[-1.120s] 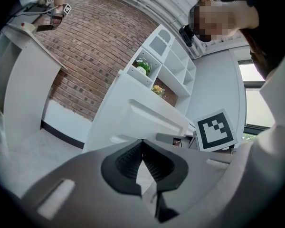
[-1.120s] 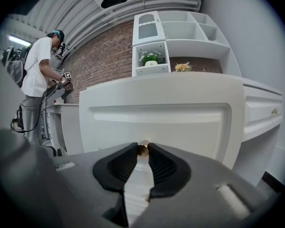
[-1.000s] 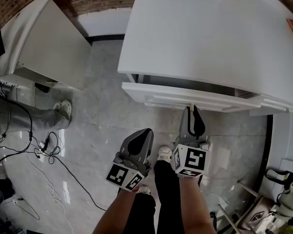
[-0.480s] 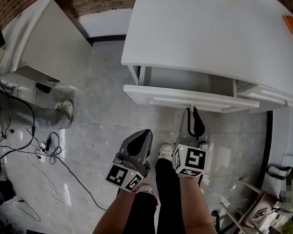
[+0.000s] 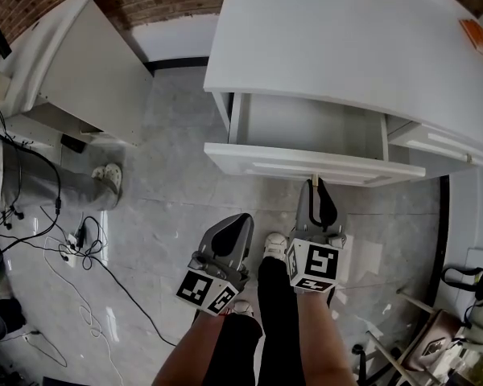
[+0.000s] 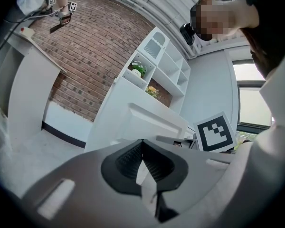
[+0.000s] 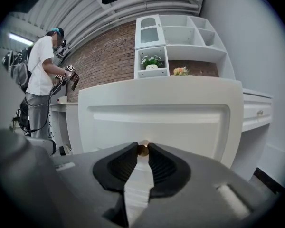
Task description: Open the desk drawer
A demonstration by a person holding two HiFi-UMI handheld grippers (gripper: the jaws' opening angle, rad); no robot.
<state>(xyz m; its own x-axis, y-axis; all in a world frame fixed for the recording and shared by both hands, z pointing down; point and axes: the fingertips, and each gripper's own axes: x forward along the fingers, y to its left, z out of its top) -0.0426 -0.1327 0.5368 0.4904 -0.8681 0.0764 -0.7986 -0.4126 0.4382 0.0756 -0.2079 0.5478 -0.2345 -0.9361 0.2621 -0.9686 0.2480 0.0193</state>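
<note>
The white desk (image 5: 346, 39) fills the upper right of the head view, and its drawer (image 5: 306, 127) stands pulled well out, the inside bare as far as I can see. My right gripper (image 5: 315, 181) is shut on the small brass knob (image 7: 143, 149) in the middle of the drawer front (image 7: 161, 118); the two jaw tips pinch the knob from either side. My left gripper (image 5: 242, 219) hangs over the floor to the left of the right one, apart from the drawer. Its jaws (image 6: 142, 142) are shut with nothing between them.
A second white desk (image 5: 80, 63) stands at the far left, with a person (image 7: 40, 80) beside it and cables (image 5: 72, 240) on the grey floor. A smaller drawer (image 5: 443, 143) lies right of the open one. White shelves (image 7: 180, 37) stand against the brick wall.
The drawer has slid out from a narrow slit to wide open, showing its inside. My right gripper stays on the knob. The left gripper has kept its place beside it.
</note>
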